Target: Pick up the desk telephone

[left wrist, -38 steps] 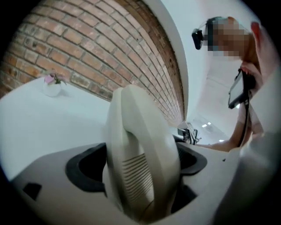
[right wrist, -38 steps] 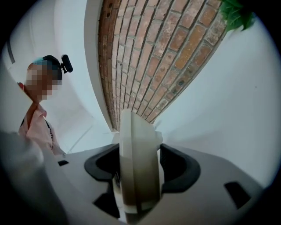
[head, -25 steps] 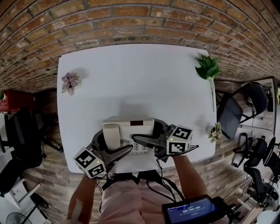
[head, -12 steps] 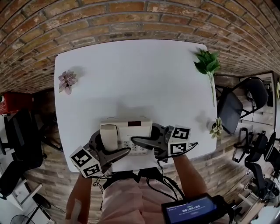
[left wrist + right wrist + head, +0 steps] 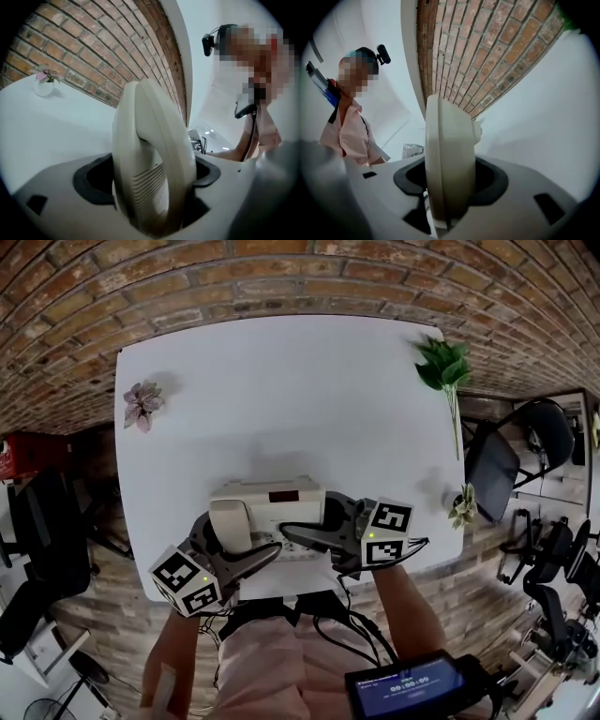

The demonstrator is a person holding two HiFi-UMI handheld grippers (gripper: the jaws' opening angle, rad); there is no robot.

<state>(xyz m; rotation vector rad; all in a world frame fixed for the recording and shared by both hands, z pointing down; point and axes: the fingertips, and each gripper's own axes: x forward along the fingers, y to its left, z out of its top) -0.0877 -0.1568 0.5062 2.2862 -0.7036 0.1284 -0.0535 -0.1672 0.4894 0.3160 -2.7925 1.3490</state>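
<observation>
Brick wall (image 5: 281, 277) backs white table (image 5: 281, 390) bearing telephone (image 5: 272, 498).

The desk telephone (image 5: 267, 495) sits front-centre on the table (image 5: 281, 390).

No words can be read. A handheld screen (image 5: 405, 687) at the bottom right of the head view shows a row of digits too small to make out. Black-and-white square code markers cover the lower-left cube (image 5: 187, 579) and the right-hand cube (image 5: 388, 532).
</observation>
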